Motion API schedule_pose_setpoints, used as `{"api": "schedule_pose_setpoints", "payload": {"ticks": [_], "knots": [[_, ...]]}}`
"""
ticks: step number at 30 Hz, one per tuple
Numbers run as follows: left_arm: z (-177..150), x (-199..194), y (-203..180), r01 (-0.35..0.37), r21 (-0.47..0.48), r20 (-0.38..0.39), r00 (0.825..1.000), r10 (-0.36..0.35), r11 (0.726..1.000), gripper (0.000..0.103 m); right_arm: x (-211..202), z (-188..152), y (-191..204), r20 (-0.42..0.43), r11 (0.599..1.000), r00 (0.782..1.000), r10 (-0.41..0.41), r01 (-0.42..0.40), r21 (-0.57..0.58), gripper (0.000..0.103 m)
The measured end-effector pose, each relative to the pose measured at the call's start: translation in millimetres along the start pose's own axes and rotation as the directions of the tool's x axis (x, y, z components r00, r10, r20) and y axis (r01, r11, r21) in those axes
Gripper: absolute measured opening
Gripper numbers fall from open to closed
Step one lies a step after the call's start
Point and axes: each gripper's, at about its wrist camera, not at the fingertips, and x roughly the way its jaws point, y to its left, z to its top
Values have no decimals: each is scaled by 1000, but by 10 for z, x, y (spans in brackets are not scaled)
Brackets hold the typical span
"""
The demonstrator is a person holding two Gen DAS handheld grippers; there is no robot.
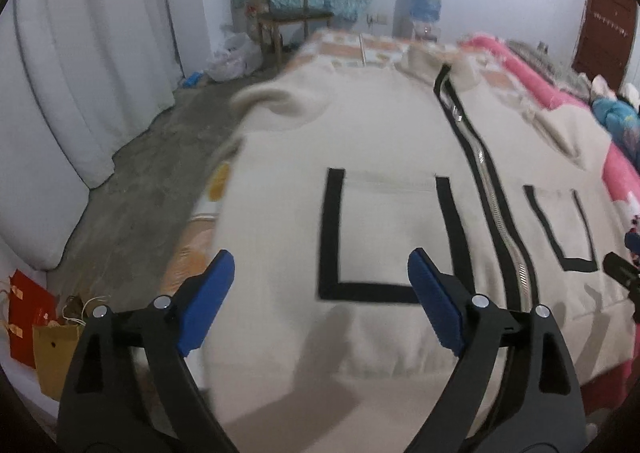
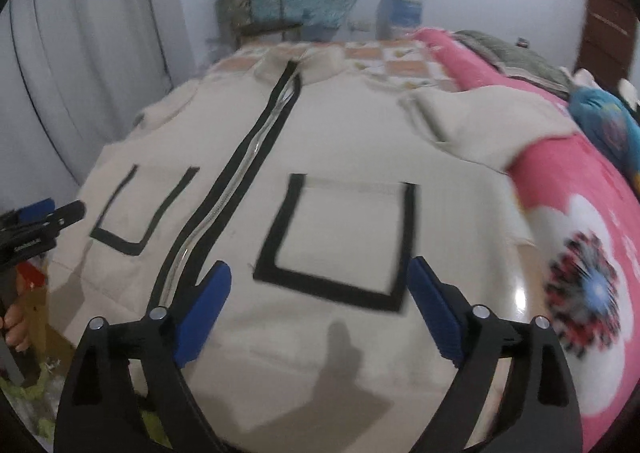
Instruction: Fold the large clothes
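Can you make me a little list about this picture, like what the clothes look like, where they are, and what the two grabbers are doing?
garment: cream jacket, lying flat, front side up
zipper: black-edged, closed, running down the middle
pockets: two, outlined in black, one each side of the zipper
surface: bed with a pink blanket on the right
left gripper: open, over the jacket's left pocket, holding nothing
right gripper: open, over the right pocket, holding nothing
folding: not started yet

no legible text, labels or numbers
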Motion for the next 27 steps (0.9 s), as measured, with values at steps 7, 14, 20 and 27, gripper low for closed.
{"api": "schedule_pose_setpoints", "payload": {"ticks": [7,14,20,27], "knots": [[33,523,-157,-43,28,-96,994,45,999,86,594,103,128,-91,1000,996,13,-14,-5,87],[1,587,-106,-46,-1,-90,995,46,999,95,688,-4,119,-69,1000,998,11,-13,-27,96],[3,587,-115,-56,-7,-91,994,55,998,96,699,0,97,-64,1000,998,6,-8,-22,96],[48,602,-109,-58,-16,-112,992,56,998,96,697,15,91,-82,1000,997,0,-1,-17,96]]}}
